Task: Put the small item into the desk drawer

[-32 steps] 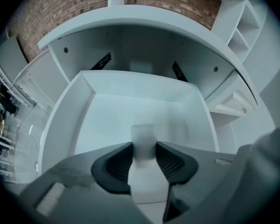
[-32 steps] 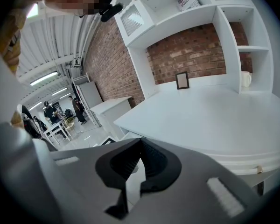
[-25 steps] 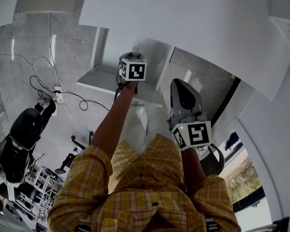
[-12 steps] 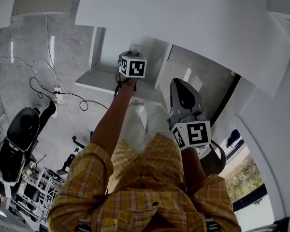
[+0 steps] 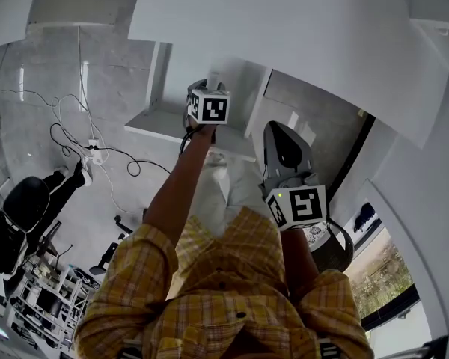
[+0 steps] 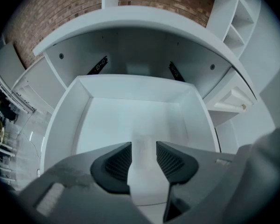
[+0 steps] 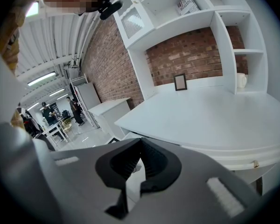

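The white desk drawer (image 6: 65, 111) is pulled out under the desk top, and its pale floor is bare. My left gripper (image 6: 143, 160) hangs over it, and its jaws are opening with a small white item (image 6: 143, 176) between the ribbed pads. The item looks blurred. In the head view the left gripper (image 5: 209, 88) reaches out over the open drawer (image 5: 161, 122). My right gripper (image 5: 282, 137) stays close to the body, beside the desk. In the right gripper view its jaws (image 7: 140, 143) are shut with nothing in them.
The white desk top (image 7: 210, 120) carries a small picture frame (image 7: 180, 82), with shelves against a brick wall behind. On the floor to the left lie cables and a power strip (image 5: 93, 149), with a black office chair (image 5: 19, 215) nearby. People stand far off (image 7: 46, 111).
The left gripper stays over the open drawer, drifting only slightly. The right gripper has not moved. The head view has shifted a little.
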Motion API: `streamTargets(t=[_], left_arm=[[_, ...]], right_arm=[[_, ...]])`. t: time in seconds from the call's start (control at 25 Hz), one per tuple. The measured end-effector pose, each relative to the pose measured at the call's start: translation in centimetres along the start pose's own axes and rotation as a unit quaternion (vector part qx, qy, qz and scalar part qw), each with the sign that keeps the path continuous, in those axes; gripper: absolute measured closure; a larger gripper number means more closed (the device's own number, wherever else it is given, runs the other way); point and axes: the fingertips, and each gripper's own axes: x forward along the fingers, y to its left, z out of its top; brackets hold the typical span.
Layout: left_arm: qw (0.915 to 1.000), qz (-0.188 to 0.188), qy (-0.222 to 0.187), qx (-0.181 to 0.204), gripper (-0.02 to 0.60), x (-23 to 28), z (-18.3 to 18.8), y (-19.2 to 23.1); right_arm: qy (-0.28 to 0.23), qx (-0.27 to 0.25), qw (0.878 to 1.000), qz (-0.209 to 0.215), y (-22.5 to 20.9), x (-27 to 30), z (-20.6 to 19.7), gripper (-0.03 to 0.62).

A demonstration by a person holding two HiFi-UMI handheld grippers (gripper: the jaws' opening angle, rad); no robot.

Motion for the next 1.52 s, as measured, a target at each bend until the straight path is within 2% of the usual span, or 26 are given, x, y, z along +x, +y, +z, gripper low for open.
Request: streamTargets(t=[0.4, 0.72, 0.84, 1.24, 1.52], left_arm=[[0.9962, -0.009, -0.087, -0.006, 0.462, -8.6, 2.0, -1.4], [0.9874, -0.003, -0.158, -0.008, 0.577, -16.2, 2.7, -0.8], [0.9831, -0.004, -0.183, -0.011, 0.577, -18.8, 2.7, -0.5], [0.9593, -0.004, -0.282, 0.007, 0.577, -29.5, 3.7, -0.2], [0.9370, -0.015, -0.348, 0.029, 0.577, -36.6, 3.3, -1.6]], right_arm=[[-0.017, -0.012, 1.000, -0.006, 2.6, -2.7, 1.3, 0.594], [-0.035, -0.024, 0.999, -0.008, 5.6, -4.4, 2.4, 0.594], [-0.041, -0.034, 0.999, -0.007, 6.9, -5.3, 2.9, 0.594], [-0.075, -0.056, 0.996, -0.003, 10.3, -8.3, 6.1, 0.594], [-0.106, -0.070, 0.992, -0.001, 12.6, -11.5, 8.5, 0.594]])
